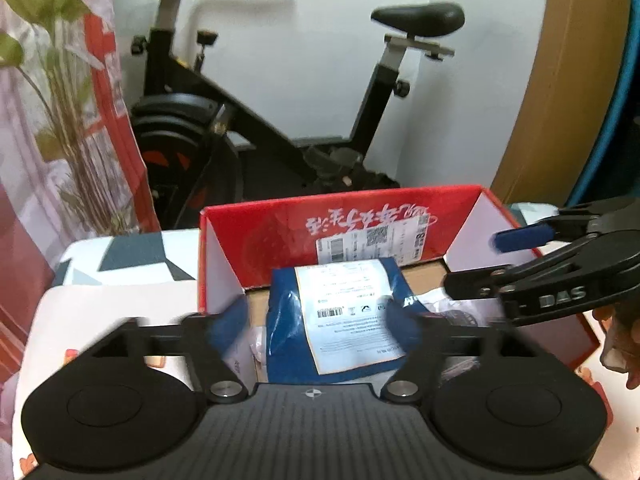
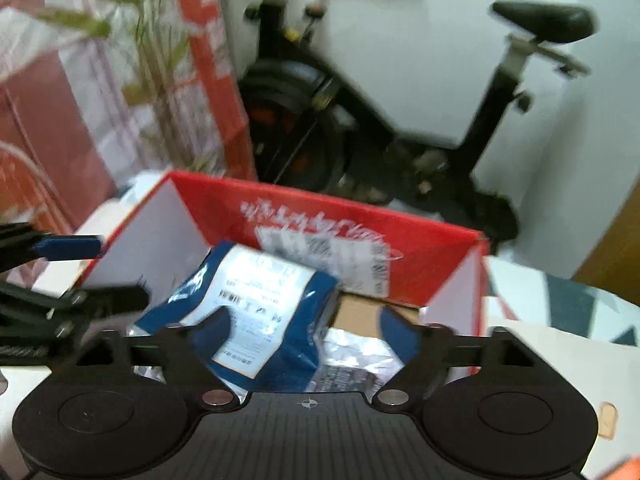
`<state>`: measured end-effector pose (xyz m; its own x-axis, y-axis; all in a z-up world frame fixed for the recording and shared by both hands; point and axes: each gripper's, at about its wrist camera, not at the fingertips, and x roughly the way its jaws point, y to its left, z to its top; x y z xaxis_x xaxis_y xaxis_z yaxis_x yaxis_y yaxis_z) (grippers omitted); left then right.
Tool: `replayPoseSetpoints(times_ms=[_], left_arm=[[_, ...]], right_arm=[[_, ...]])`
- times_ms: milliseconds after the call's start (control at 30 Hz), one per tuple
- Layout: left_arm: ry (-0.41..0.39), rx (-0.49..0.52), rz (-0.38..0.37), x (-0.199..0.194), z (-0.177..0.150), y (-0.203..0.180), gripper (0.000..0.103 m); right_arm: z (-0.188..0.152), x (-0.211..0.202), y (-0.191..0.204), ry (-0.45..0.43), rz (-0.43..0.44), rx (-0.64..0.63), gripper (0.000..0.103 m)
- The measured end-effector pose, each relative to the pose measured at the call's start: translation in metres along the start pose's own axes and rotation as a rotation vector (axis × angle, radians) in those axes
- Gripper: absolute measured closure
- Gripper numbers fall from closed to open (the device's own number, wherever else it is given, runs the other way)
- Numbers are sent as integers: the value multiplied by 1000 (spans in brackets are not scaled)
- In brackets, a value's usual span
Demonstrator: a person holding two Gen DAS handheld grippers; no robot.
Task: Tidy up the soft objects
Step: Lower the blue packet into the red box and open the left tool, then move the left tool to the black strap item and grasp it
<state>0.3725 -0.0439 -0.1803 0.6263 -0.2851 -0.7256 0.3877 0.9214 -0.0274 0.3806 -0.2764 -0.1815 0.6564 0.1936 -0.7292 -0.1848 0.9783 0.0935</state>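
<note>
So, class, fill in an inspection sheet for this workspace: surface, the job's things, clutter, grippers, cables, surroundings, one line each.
Surface: white cloth with grey and dark patches under the box.
Job's things: blue mailer bag with a white shipping label, lying in the open red cardboard box; crinkled clear plastic packets beside it.
Clutter: nothing seen.
Grippers: left gripper open, bag between the fingers, not pressed; right gripper open over the bag.
Cables: nothing seen.
Surroundings: black exercise bike, white wall, green plant, red and white bag, wooden panel.
</note>
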Motion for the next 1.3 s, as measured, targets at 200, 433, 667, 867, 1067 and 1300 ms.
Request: replayPoseSetpoints(times_ms=[200, 433, 667, 867, 1067, 1300], left_arm=[[-86, 24, 42, -41, -12, -13, 0], [-144, 28, 62, -79, -38, -23, 0], [-174, 8, 53, -103, -78, -28, 0], [-161, -40, 10, -105, -112, -30, 0], [-109, -91, 8, -95, -140, -25, 1], [-50, -161, -12, -82, -167, -12, 24]], right_arm=[[-30, -49, 4, -137, -3, 1, 0], [-78, -90, -4, -255, 39, 112, 0], [-132, -106, -2, -298, 20, 164, 0], [-173, -105, 7, -274, 22, 163, 0], [-208, -90, 21, -200, 50, 140, 3], [-233, -70, 30, -97, 156, 192, 35]])
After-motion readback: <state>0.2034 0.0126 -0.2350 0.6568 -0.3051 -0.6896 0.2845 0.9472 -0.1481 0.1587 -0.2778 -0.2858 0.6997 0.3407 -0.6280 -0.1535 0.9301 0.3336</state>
